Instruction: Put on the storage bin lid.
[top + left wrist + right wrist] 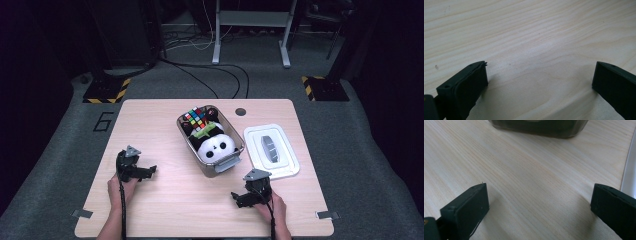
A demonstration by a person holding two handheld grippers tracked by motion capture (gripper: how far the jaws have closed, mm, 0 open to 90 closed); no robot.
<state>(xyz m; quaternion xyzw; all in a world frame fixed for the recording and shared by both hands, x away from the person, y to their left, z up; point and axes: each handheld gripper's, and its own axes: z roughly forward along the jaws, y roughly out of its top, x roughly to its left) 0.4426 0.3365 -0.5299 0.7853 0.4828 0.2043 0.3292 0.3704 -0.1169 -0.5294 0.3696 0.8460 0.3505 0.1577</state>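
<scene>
On the left side of the wooden worktop (165, 200) I see my left tool (145, 172) lying low over bare wood, held by the left hand (122, 187). In the left gripper view its two black jaws stand wide apart with nothing between them, so it is released.

Near the middle stands the clear plastic bin (235, 161). Inside it a panda plush toy (216, 146) lies at the near end, with a green piece just behind its head, and a colourful puzzle cube (196, 117) at the far end. Just to the right of the bin, the white lid (271, 150) lies flat on the worktop.

Nearer to me, in front of the lid, my right tool (241, 198) is in the right hand (272, 205). It is also released, with its jaws spread over bare wood, and the bin's wall (539, 127) is ahead of them.
</scene>
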